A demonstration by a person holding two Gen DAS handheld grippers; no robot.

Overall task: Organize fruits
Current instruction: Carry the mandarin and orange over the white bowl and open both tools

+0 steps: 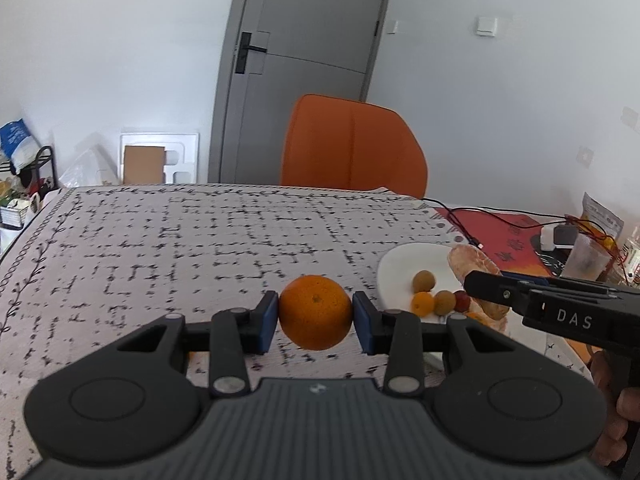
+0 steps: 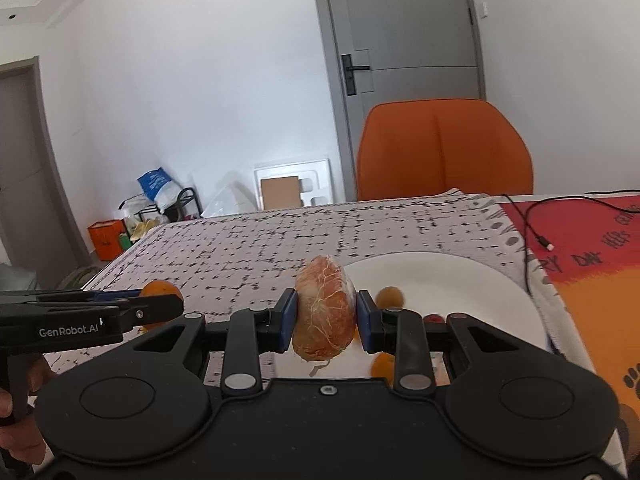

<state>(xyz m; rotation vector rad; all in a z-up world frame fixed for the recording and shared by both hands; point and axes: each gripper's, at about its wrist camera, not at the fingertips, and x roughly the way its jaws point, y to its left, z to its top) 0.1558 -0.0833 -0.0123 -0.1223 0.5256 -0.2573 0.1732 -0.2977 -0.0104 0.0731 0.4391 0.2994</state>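
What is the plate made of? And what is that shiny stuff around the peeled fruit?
The plate looks like white glazed ceramic: smooth and evenly white, though it could be plastic. The peeled fruit, held in the right gripper, seems wrapped in thin clear plastic film: it glints, and a loose wisp hangs below.

"DAS" on right tool [image 1: 486, 286], "GenRobot.AI" on left tool [image 2: 160, 308]
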